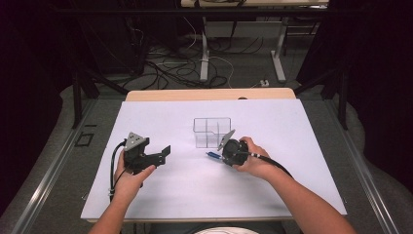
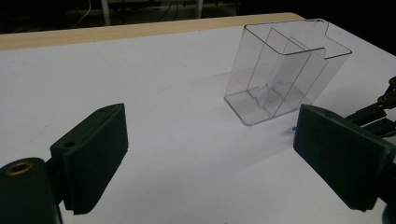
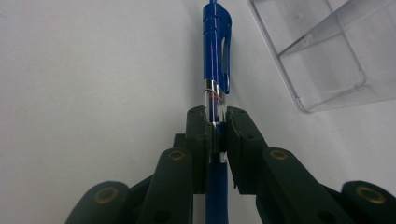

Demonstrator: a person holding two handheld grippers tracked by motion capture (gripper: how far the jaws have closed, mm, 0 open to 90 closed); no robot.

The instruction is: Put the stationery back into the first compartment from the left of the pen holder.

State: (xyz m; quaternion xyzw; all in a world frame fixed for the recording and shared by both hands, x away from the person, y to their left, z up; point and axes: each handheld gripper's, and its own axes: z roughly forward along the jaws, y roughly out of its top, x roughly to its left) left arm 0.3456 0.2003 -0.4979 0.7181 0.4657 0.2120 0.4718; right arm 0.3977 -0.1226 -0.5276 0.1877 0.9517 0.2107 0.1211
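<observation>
Clamped between the right claw's [image 3: 217, 122] jaws, the blue pen [image 3: 215, 51] juts forward beside the clear organizer [image 3: 327, 56]; left claw [image 2: 210, 154] gapes empty.

White sheet [image 1: 204, 185] covers a table with a light wooden edge [image 1: 209, 94]. Grey floor [image 1: 243, 68] beyond carries tangled cables [image 1: 165, 68] and white metal desk legs [image 1: 278, 58]. Surroundings dark; black frame posts [image 1: 76, 97] flank the table.

White table [image 1: 160, 195], wooden strip along far edge. Beyond it: grey floor [image 1: 243, 68], tangled cables [image 1: 165, 68], white desk legs [image 1: 278, 58]. Dark surroundings both sides.
</observation>
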